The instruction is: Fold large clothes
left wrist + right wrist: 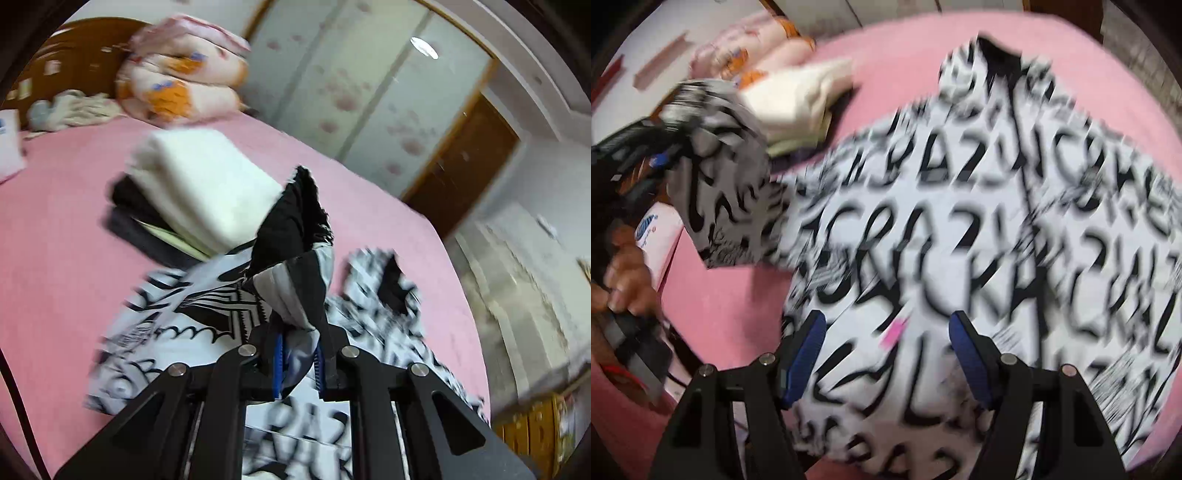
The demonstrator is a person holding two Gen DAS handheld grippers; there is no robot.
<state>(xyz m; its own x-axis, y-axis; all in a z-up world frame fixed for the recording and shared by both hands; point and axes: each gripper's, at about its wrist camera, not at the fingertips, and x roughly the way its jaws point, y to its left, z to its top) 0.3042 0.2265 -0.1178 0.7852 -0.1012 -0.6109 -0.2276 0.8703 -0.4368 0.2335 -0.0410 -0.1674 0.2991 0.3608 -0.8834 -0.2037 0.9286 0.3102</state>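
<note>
Black-and-white letter-printed cotton shirt [979, 229] sits pinched at one bunched, dark-edged corner between the clenched blue-padded jaws of the left gripper [299, 363], low centre of the left wrist view. The right gripper [888, 354] hangs released above the print at lower centre, nothing between its pads. Outward, the shirt sprawls across the pink bedsheet [731, 295]; a folded white towel stack [207, 184] lies just behind it. Only a small bunch seems held, so, in my judgement, a quick pull could slip it free or drag cloth into the stack.
</note>
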